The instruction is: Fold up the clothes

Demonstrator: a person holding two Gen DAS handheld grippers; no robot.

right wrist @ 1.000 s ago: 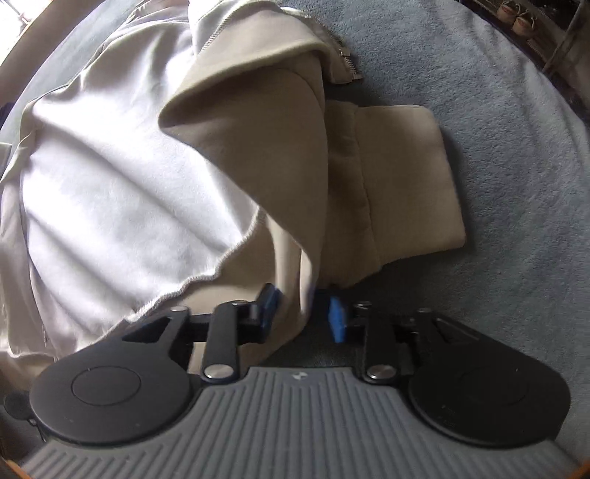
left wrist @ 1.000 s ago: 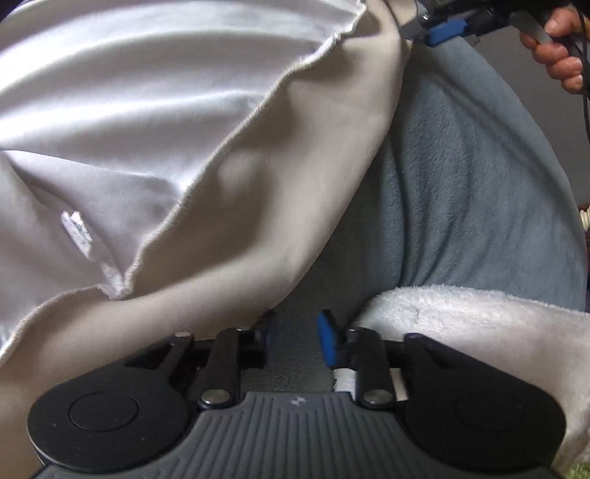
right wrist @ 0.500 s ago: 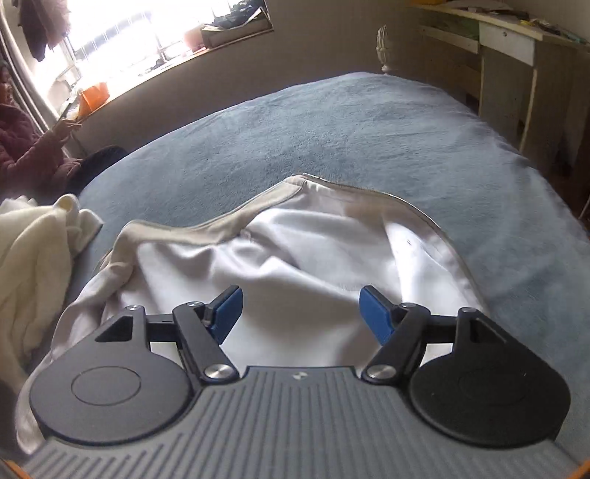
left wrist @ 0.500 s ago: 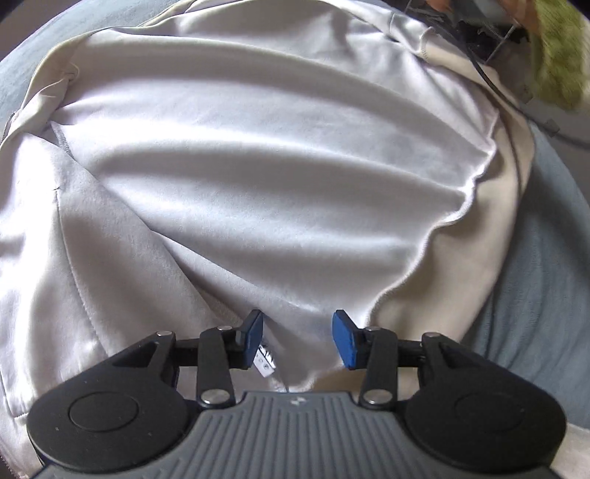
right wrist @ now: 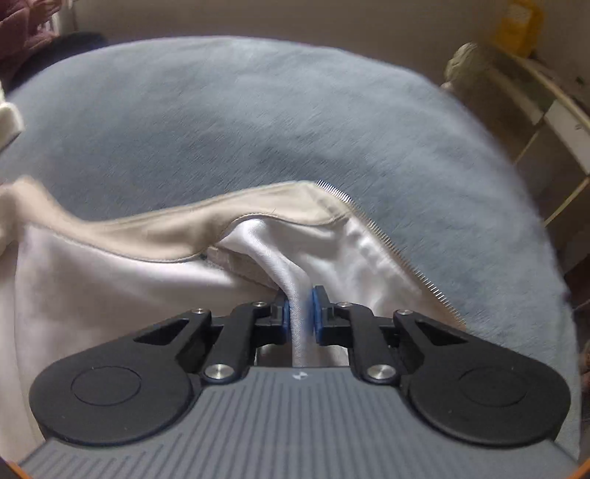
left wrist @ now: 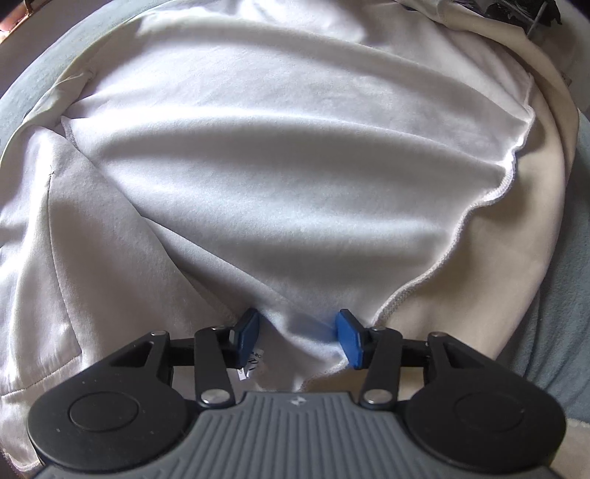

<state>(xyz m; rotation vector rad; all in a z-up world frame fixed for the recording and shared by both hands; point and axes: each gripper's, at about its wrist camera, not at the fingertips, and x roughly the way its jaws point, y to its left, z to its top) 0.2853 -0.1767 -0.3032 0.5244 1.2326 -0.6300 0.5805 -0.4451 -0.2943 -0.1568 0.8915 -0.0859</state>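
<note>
A beige zip jacket (left wrist: 276, 165) lies spread on the bed with its white fleece lining facing up. My left gripper (left wrist: 298, 337) points steeply down at the lining near a seam. Its jaws are opening, with a soft ridge of lining and a small label between them, and the pads do not press on it. In the right wrist view the jacket (right wrist: 110, 287) shows its beige collar edge and zipper teeth (right wrist: 387, 243). My right gripper (right wrist: 299, 313) is closing, and its blue pads pinch an upright fold of white lining.
The blue-grey bedspread (right wrist: 258, 110) stretches beyond the jacket and shows beside it (left wrist: 560, 294). Pale wooden shelving (right wrist: 553, 121) stands past the bed on the right. Dark red clothing (right wrist: 22, 22) and a cream cloth (right wrist: 7, 121) sit at the far left.
My right gripper swung away from the folded beige part to the zip edge, opened wide, then closed on a lining fold. My left gripper moved onto the lining and its jaws widened.
</note>
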